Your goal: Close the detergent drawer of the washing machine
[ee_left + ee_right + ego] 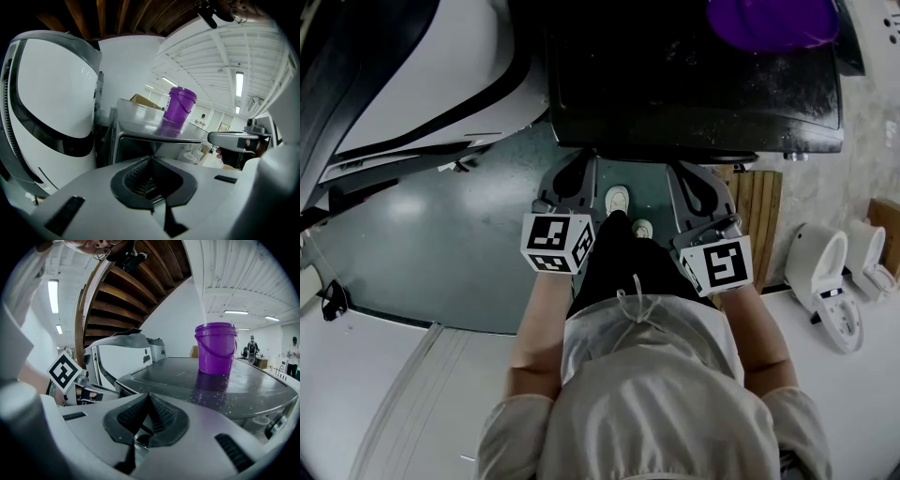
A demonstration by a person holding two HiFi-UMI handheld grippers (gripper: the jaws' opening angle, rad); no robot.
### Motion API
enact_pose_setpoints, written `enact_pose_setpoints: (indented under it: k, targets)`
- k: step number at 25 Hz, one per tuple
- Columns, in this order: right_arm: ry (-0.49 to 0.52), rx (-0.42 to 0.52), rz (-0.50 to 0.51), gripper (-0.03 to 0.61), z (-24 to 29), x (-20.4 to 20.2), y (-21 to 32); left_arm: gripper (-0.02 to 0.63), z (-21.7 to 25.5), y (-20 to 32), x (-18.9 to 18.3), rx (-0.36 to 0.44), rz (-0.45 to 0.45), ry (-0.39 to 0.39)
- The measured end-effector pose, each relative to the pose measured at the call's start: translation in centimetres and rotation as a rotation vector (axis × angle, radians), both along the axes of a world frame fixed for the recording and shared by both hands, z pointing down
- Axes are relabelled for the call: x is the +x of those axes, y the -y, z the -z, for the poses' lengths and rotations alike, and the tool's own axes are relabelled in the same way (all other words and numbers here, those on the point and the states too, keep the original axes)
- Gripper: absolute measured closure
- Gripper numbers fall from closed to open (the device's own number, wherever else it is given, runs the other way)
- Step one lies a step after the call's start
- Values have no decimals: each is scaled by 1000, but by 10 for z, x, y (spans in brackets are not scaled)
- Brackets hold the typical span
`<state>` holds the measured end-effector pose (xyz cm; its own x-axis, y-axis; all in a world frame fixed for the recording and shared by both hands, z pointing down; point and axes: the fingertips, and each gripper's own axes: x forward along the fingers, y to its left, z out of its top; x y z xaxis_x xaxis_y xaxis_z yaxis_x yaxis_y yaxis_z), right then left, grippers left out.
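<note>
The washing machine (694, 84) is a dark-topped box straight ahead, and a purple bucket (773, 21) stands on its far right corner. I cannot make out the detergent drawer in any view. My left gripper (574, 169) and right gripper (700, 180) hover side by side just below the machine's front edge, touching nothing. In the left gripper view the left gripper (151, 159) has its jaws pressed together and empty, with the machine (154, 136) and bucket (178, 105) beyond. The right gripper (149, 397) is likewise shut and empty before the machine's top (211, 385) and the bucket (215, 348).
A large white curved housing with a black stripe (412, 84) stands close on the left. The person's shoes (619, 199) rest on green floor (422, 244) between the grippers. Wooden slats (759, 206) and white toilets (825, 281) lie to the right.
</note>
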<state>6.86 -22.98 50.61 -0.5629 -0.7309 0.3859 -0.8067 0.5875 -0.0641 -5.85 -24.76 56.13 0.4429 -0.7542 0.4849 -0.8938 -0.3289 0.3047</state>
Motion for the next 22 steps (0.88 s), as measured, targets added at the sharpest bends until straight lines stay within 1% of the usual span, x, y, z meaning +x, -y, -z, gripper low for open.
enact_pose_setpoints:
  k: [3,7,12,15,18,20,22]
  targets:
    - [0,-2,-4,574,-1,2,4,595,0,1,-1,10,23,19]
    - [0,-2,-13,574,0,5,10,595,1,2,-2,29,57,0]
    - [-5,-2,-18,574,-2,6,13,595,-1,6,0,23,55,-22]
    - [-3,0,-21,574,-1,3,12,595,-2,7,0,33,30,-9]
    - [6,5,-9,574,1,-1,8,595,-2,6,-1,30,22,-24]
    - [8,10,1,574,4,-2,5,595,-4,6,-1,15,27,-9]
    - [2,21,10,573,8,-3,1,595,-8,2,-4,-11,30,30]
